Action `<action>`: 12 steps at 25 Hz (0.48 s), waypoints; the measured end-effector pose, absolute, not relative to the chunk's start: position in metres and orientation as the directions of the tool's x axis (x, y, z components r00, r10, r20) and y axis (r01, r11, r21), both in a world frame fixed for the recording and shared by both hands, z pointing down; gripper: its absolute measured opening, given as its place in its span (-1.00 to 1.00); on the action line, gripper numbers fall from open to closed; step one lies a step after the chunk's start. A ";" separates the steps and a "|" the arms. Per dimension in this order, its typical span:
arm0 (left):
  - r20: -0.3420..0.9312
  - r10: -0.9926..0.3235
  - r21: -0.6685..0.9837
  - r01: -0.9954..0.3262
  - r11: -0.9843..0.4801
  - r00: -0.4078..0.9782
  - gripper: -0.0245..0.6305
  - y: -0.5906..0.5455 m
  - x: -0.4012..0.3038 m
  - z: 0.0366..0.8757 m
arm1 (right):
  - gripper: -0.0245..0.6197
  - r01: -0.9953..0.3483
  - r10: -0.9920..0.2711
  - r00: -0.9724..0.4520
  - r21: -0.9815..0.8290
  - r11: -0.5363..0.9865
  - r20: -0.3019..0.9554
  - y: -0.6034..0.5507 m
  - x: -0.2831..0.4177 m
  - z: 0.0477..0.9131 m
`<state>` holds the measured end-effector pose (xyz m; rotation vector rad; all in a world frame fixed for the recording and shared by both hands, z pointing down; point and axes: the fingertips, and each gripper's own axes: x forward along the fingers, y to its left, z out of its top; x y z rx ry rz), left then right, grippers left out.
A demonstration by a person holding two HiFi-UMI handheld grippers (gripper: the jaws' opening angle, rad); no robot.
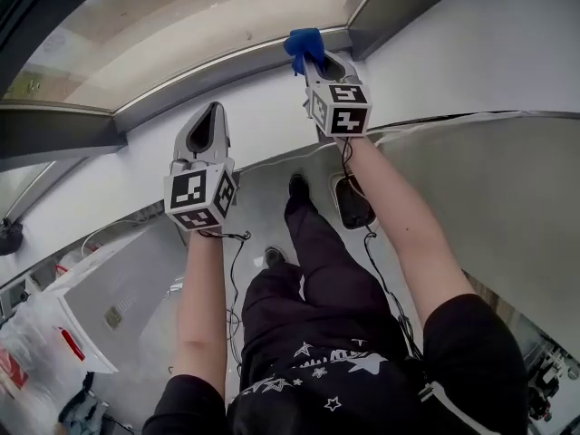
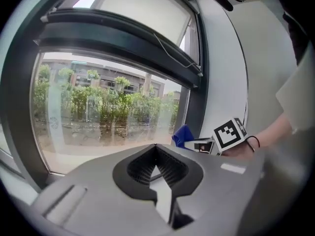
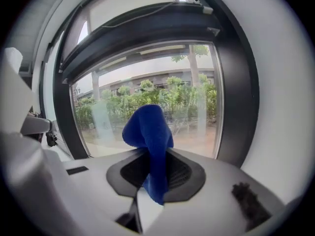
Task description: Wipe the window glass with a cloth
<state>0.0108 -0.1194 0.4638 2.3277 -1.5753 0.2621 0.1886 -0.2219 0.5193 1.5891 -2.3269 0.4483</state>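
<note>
Just short of the window glass [image 3: 192,107], the right gripper [image 3: 153,173] clamped a blue cloth [image 3: 147,129], seemingly soft, light and floppy, best gripped at a bunched fold. The left gripper [image 2: 156,167], jaws closed on nothing, hung farther from the glass.

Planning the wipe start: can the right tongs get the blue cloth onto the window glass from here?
Probably yes. The right tongs are shut on the blue cloth, which sticks out toward the window glass with nothing between. The left tongs sit aside.
</note>
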 end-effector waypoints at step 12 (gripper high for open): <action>0.275 -0.897 0.113 -0.938 -0.326 0.345 -0.90 0.040 -0.075 0.394 | -0.70 -0.896 -0.835 -0.442 -0.121 0.427 0.327 -0.062 0.096 0.431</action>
